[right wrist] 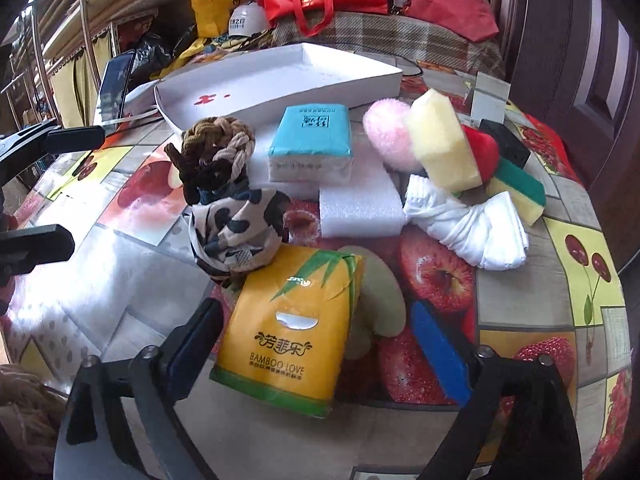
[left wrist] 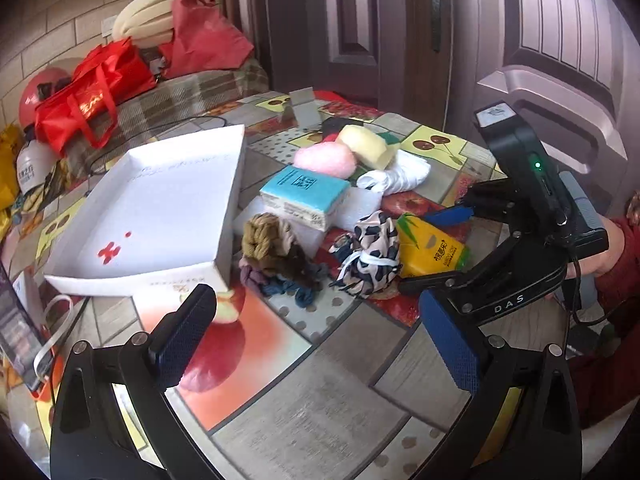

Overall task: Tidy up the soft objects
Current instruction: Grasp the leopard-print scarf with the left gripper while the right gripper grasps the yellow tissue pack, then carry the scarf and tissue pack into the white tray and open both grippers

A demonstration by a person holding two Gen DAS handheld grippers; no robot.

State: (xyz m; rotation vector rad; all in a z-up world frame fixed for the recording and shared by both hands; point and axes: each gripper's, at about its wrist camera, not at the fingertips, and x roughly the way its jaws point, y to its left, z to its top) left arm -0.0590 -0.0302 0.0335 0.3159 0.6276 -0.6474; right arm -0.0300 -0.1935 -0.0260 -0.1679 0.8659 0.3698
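A heap of soft things lies on the fruit-print table: a yellow tissue pack, a blue tissue pack, a spotted cloth bundle, braided rope scrunchies, a white foam block, a white sock roll, a pink puff and a yellow sponge. An empty white box stands left of the heap. My left gripper is open and empty, short of the heap. My right gripper is open, its fingers either side of the yellow tissue pack.
A green-and-yellow sponge, a red cushion and a black block lie at the heap's far right. Red bags and a helmet sit on the checked bench behind. A phone stands left of the box.
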